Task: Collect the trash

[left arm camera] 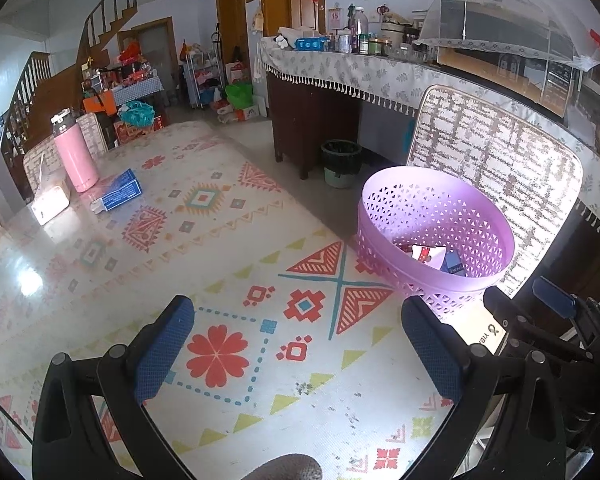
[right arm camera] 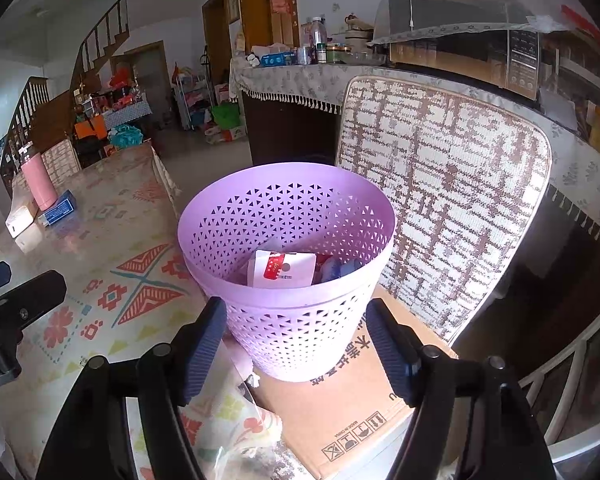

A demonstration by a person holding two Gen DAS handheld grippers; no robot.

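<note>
basket (right arm camera: 288, 264) with trash sits just ahead of spread right hand-held gripper (right arm camera: 296, 344); left hand-held gripper (left arm camera: 296, 356) spread, empty

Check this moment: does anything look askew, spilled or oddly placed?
One oddity: the purple basket stands on a cardboard box beside the table, not on the floor. It is upright, with wrappers inside, nothing spilled. On the table, a blue box lies flat by the pink bottle.

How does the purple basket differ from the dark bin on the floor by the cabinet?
The purple basket is pale lilac, its wall pierced with triangles; the dark bin is blackish with a green base. The basket stands on a cardboard box at the table edge; the bin stands on the floor. Packaging shows in the basket; the bin's contents cannot be seen. Both stand upright and open-topped.
</note>
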